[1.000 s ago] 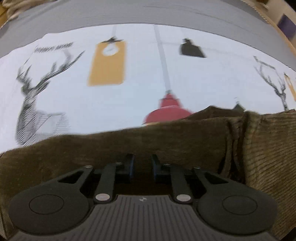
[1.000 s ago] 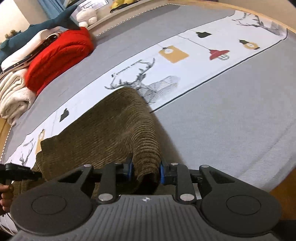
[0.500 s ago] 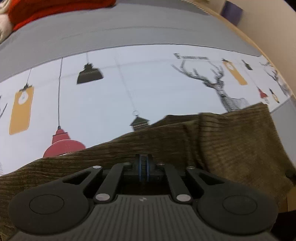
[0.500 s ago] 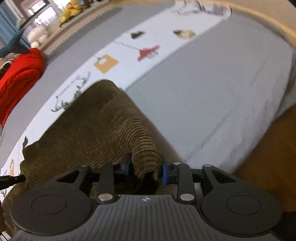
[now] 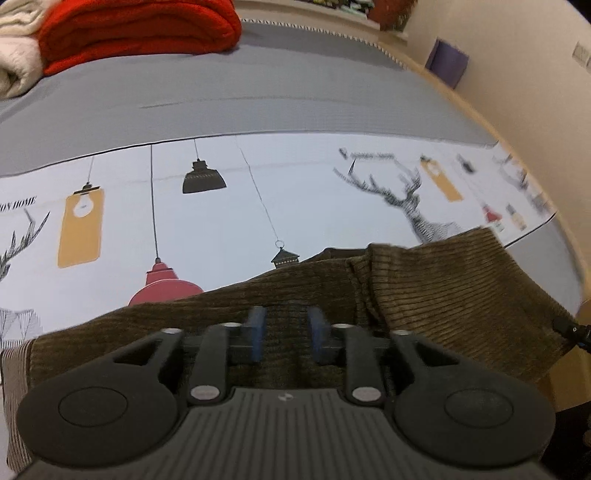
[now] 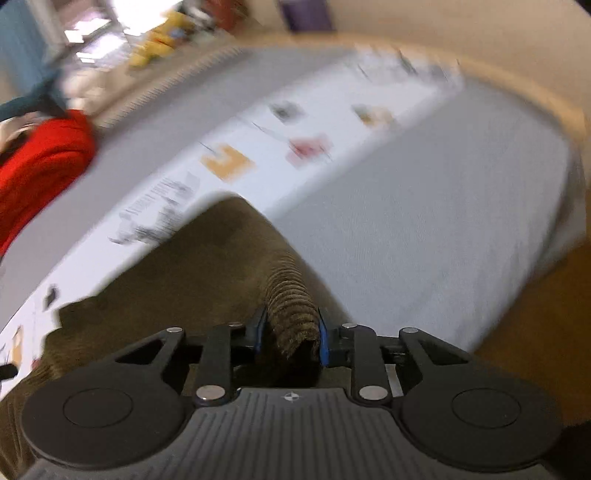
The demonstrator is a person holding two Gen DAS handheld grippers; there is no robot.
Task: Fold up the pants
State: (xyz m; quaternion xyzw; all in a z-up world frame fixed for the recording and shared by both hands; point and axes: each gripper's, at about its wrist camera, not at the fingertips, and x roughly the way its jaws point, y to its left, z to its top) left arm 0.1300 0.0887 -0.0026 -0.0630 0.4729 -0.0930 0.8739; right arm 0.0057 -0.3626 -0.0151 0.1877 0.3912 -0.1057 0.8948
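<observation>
Right wrist view is smeared with motion blur, so the prints on the white strip of the bedcover (image 6: pixel 280 122) and the clutter beyond the bed are hard to make out. Its right gripper (image 6: pixel 290 334) tilts down and pinches a raised fold of the brown corduroy pants (image 6: pixel 291 306), its jaws having just been closing on the cloth. From the left wrist, the left gripper (image 5: pixel 284 334) angles down over the pants (image 5: pixel 443 280), which lie on the bedcover (image 5: pixel 258 110); its jaws have just been opening and stand apart, released, with only flat cloth beneath. A red blanket (image 5: pixel 140 26) is cut off by the frame's top.
</observation>
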